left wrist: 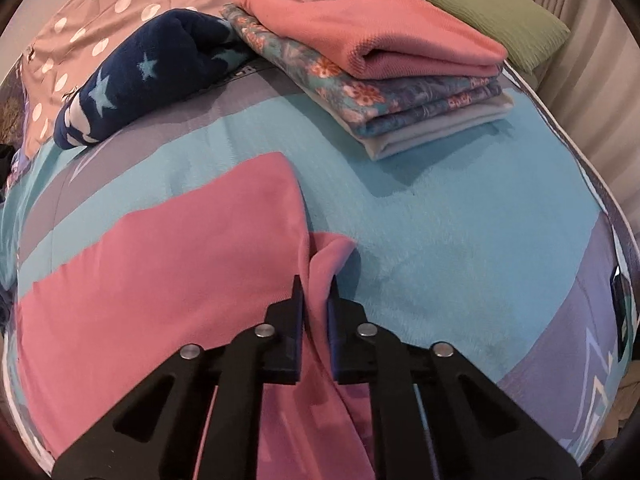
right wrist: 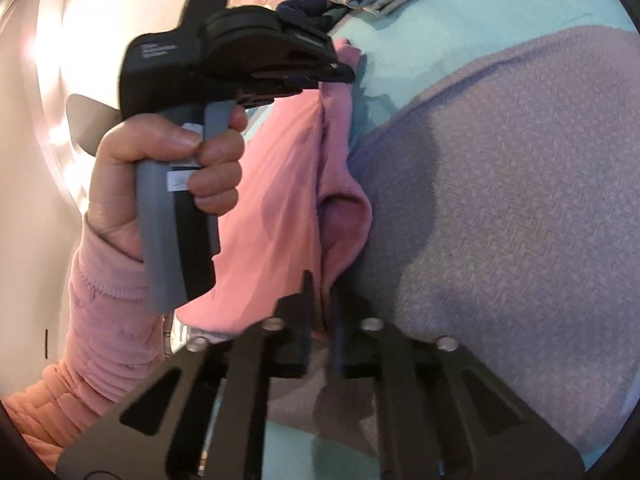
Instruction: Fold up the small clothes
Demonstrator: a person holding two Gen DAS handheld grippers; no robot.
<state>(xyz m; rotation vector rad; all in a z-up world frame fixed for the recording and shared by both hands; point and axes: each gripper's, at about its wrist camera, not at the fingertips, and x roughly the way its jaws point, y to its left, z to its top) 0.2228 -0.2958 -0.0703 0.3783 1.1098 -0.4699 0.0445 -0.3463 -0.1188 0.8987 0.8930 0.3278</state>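
Observation:
A pink garment (left wrist: pixel 168 256) lies spread on the blue and grey blanket (left wrist: pixel 460 232). My left gripper (left wrist: pixel 316 288) is shut on a bunched edge of it at its right side. In the right wrist view the same pink garment (right wrist: pixel 280 200) hangs stretched between the two grippers. My right gripper (right wrist: pixel 322 284) is shut on its near edge. The left gripper (right wrist: pixel 240 52), held by a hand in a pink sleeve, pinches the far edge.
A stack of folded clothes (left wrist: pixel 384 68), pink on top of floral and grey pieces, sits at the back right. A navy star-patterned garment (left wrist: pixel 136 76) lies rolled at the back left. Green pillows (left wrist: pixel 500 20) lie beyond.

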